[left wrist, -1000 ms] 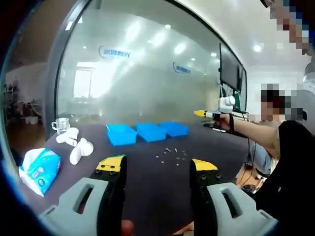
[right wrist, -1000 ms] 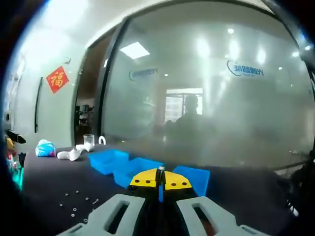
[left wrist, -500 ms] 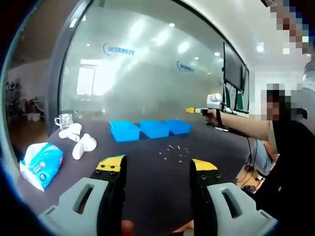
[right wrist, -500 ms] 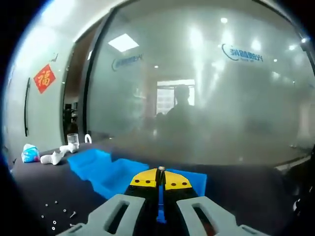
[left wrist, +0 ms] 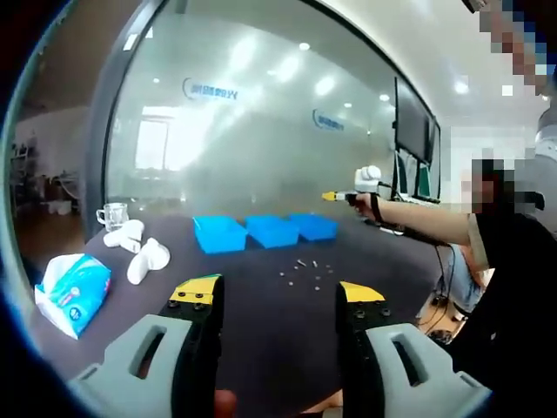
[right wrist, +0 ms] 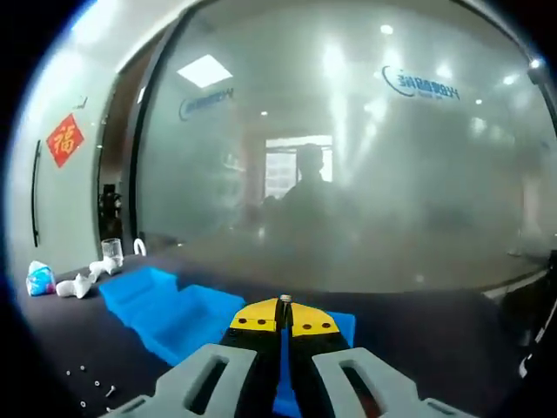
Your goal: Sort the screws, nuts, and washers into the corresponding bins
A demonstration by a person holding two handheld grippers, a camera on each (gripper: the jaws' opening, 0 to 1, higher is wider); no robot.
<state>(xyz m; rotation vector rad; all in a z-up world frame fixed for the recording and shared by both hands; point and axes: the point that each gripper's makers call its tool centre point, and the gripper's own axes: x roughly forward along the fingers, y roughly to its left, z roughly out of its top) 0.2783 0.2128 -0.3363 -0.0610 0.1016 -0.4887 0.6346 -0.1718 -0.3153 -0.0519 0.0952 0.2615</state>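
In the left gripper view, the left gripper [left wrist: 280,296] sits low over a dark table [left wrist: 252,305]. Its two yellow-tipped jaws stand wide apart with nothing between them, so it is released. Far ahead on the table, three blue bins [left wrist: 264,230] sit in a row, touching side by side. In front of the bins, a little bunch of small metal parts [left wrist: 305,270] lies loose on the table; they are too small to tell which are screws, nuts or washers. On the left side of the table lies a blue and white tissue pack [left wrist: 71,294]. Near it are some white plastic pieces [left wrist: 139,257], and behind them stands a clear glass cup [left wrist: 111,214]. From the right, the person's arm reaches out and holds the right gripper [left wrist: 333,197] up in the air above the bin on the right end. Behind the table is a big foggy glass wall [left wrist: 252,131].

In the right gripper view, the right gripper [right wrist: 284,300] has its yellow jaw tips pressed tight on a tiny silver part [right wrist: 284,300] that sticks up between them. I cannot tell what kind of part it is. The blue bins [right wrist: 174,309] lie right below and ahead of it. A few small parts [right wrist: 91,383] lie on the table at the lower left. The tissue pack [right wrist: 39,279], the white pieces [right wrist: 83,280] and the cup [right wrist: 111,251] sit far off on the left.
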